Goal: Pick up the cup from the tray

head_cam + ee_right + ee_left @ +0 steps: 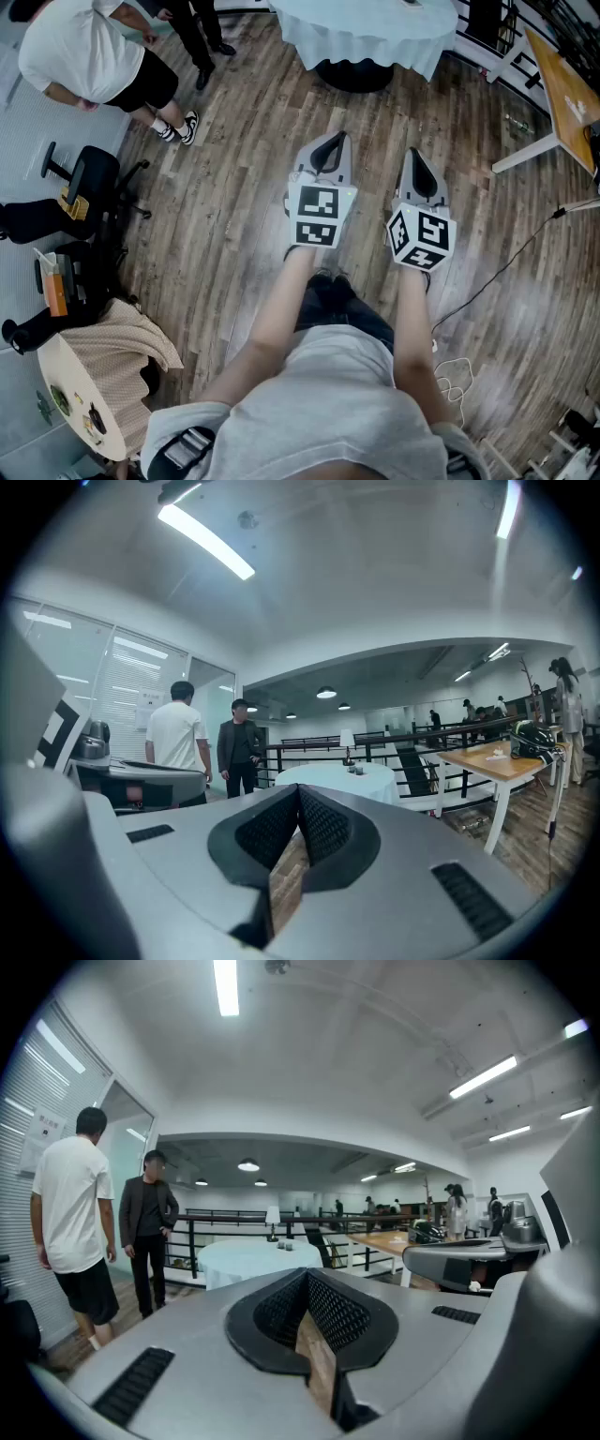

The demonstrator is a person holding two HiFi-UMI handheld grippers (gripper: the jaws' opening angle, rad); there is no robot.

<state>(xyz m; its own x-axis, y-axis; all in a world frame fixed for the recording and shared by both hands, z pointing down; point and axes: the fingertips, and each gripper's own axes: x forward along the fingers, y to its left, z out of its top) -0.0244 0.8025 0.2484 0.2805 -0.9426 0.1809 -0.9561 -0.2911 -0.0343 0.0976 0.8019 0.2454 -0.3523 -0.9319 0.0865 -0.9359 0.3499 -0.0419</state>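
Both grippers hang side by side above a wooden floor, pointing toward a round table with a pale cloth [375,33]. My left gripper [328,141] is shut and holds nothing; its meshed pads meet at the tip [307,1274]. My right gripper [415,155] is likewise shut and empty [298,789]. The round table [248,1260] [337,778] stands some way ahead and carries a small lamp [273,1218] and two small glass-like items [356,769]. No tray shows in any view.
A person in a white shirt [84,52] [70,1213] and one in a dark jacket [148,1218] stand to the left of the table. Office chairs [84,178] are at left, a wooden desk [572,94] [497,757] at right, a cable [506,267] on the floor.
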